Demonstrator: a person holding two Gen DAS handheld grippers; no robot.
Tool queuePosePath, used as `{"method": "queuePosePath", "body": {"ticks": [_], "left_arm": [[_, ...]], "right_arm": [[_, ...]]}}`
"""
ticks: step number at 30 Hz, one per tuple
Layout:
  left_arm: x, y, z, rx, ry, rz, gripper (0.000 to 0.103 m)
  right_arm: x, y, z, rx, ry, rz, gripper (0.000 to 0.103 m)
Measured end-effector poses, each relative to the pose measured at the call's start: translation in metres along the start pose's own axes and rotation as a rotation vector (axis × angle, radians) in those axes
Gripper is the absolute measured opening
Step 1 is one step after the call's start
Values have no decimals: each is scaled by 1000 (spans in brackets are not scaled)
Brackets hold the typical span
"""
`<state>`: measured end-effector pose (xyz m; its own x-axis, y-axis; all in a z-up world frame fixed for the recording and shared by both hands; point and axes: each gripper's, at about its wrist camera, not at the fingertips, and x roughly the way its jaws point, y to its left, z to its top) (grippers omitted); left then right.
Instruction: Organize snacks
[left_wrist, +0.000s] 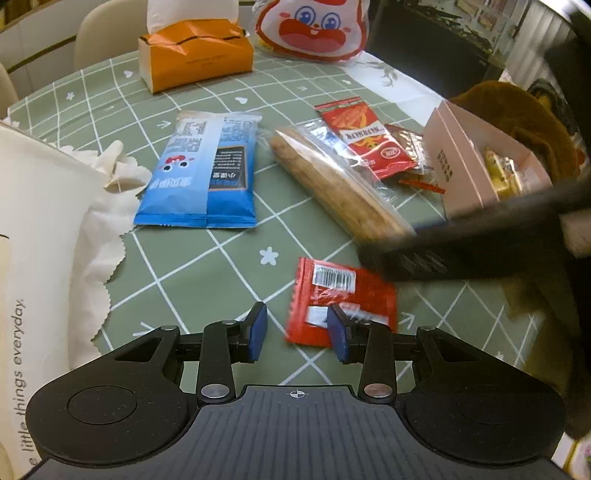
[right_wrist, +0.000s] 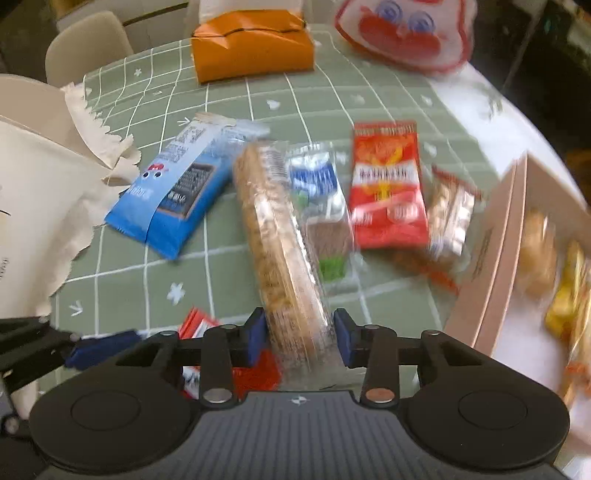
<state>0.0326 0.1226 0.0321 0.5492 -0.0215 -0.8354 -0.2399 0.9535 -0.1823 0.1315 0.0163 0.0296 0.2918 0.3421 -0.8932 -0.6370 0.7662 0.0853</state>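
My right gripper (right_wrist: 300, 339) has its blue pads against both sides of a long biscuit pack (right_wrist: 273, 236) in clear wrap, near the pack's close end. In the left wrist view that gripper (left_wrist: 443, 254) is a dark blur over the end of the same biscuit pack (left_wrist: 332, 184). My left gripper (left_wrist: 297, 330) hangs open just above the tablecloth. A small red packet (left_wrist: 343, 291) with a barcode lies flat partly behind its right finger, and nothing is between the pads. A blue snack packet (left_wrist: 201, 173) and a red snack packet (left_wrist: 364, 136) lie further back.
A pink open box (right_wrist: 491, 266) with snacks inside stands at the right. A white paper bag (left_wrist: 37, 240) with crumpled paper fills the left. An orange tissue box (left_wrist: 195, 55) and a cartoon-face bag (left_wrist: 314, 27) sit at the far edge of the green checked tablecloth (left_wrist: 184, 273).
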Motion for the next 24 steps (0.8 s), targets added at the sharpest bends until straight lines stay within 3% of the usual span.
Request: {"method": "queuePosePath", "body": {"ticks": [4, 7, 10, 14, 17, 21, 24], "left_arm": [[2, -2, 1, -32, 6, -77, 41], [6, -18, -2, -3, 16, -119, 41], [12, -38, -5, 17, 35, -166, 41], [17, -60, -10, 56, 68, -243, 41], [8, -64, -6, 51, 13, -244, 41], [-3, -60, 16, 76, -100, -182, 41], [17, -59, 35, 142, -75, -180, 41]], "right_arm": [[-20, -29, -29, 67, -2, 7, 36], [-35, -58, -51, 95, -27, -72, 36], [-45, -90, -63, 188, -24, -37, 38], [-48, -105, -70, 229, -38, -99, 38], [-51, -113, -79, 261, -38, -81, 38], [-60, -118, -102, 297, -38, -62, 38], [-64, -117, -113, 311, -48, -60, 39]]}}
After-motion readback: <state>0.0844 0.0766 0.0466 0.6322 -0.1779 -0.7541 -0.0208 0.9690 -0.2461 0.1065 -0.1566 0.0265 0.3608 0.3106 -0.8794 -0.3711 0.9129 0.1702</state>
